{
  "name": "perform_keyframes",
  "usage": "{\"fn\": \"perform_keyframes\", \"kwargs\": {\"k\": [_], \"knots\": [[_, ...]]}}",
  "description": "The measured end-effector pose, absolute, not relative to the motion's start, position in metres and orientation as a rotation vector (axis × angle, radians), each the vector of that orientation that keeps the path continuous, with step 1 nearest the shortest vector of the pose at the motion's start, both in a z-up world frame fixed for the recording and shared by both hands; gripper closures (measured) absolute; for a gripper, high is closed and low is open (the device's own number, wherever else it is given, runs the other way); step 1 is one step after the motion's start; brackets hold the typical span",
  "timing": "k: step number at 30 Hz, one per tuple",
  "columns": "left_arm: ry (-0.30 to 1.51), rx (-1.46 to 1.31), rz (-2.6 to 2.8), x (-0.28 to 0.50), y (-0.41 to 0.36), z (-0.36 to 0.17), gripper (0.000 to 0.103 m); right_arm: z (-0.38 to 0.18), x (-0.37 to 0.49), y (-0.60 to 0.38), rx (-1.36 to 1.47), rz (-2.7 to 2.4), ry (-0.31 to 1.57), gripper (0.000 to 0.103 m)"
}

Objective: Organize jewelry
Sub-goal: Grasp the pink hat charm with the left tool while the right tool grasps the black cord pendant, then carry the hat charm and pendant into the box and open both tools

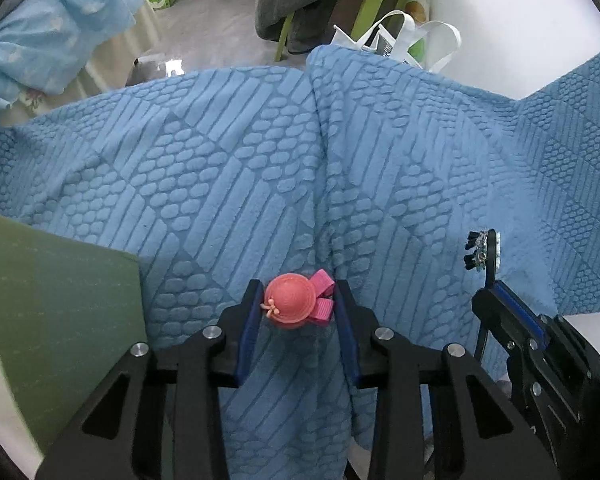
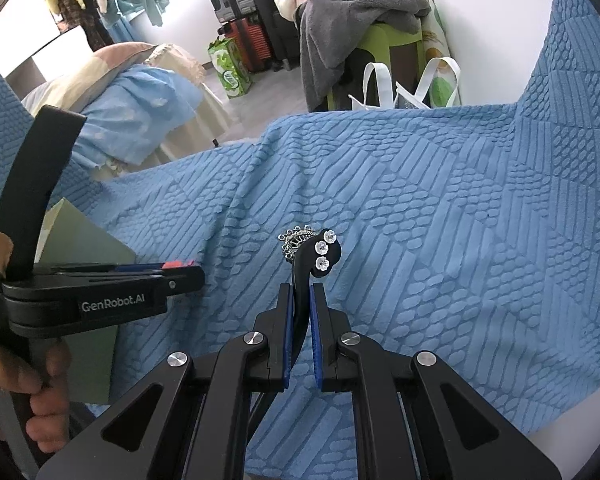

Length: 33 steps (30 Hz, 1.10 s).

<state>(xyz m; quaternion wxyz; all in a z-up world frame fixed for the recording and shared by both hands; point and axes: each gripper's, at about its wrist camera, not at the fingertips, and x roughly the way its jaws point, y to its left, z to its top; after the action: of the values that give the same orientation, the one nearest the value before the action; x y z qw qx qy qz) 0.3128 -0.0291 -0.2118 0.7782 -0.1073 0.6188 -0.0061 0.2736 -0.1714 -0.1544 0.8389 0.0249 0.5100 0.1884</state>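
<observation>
- Jewelry here is 2 hair pieces above a blue blanket (image 1: pixel 260 168).
- Pink hat clip (image 1: pixel 290 300) is seen between the pads of the left claw (image 1: pixel 296 308), at 6 o'clock; contact cannot be told.
- Black flowered hairpin (image 2: pixel 320 258) is pinched by its stem in the right claw (image 2: pixel 300 304).
- Both are judged light, stiff, fragile at the ornaments; flat clip bodies are the best hold.
- Green box (image 1: pixel 60 300) lies at 8 o'clock.
</observation>
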Motion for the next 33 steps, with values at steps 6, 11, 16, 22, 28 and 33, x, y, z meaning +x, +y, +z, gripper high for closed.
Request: {"fn": "perform_keyframes", "kwargs": {"k": [6,11,16,22,28,33], "knots": [[1.299,-0.198,-0.068,0.308,-0.027,-0.167,0.067,-0.122,0.276,-0.167,0.037,0.407,1.039,0.097],[1.227,-0.173,-0.097,0.303,-0.016,-0.111,0.067,-0.074,0.280,-0.157,0.014,0.416,0.982,0.097],[1.149,-0.179,-0.101,0.292,0.010,-0.059,0.067,-0.017,0.281,-0.135,-0.008,0.448,0.902,0.097],[1.085,-0.204,-0.049,0.275,0.064,-0.028,0.066,0.024,0.268,-0.083,-0.038,0.520,0.844,0.097],[1.089,-0.248,0.012,0.244,0.120,-0.041,0.066,0.017,0.248,-0.022,-0.063,0.604,0.848,0.097],[1.104,-0.273,0.056,0.215,0.156,-0.073,0.066,-0.018,0.232,0.029,-0.138,0.633,0.886,0.097]]}}
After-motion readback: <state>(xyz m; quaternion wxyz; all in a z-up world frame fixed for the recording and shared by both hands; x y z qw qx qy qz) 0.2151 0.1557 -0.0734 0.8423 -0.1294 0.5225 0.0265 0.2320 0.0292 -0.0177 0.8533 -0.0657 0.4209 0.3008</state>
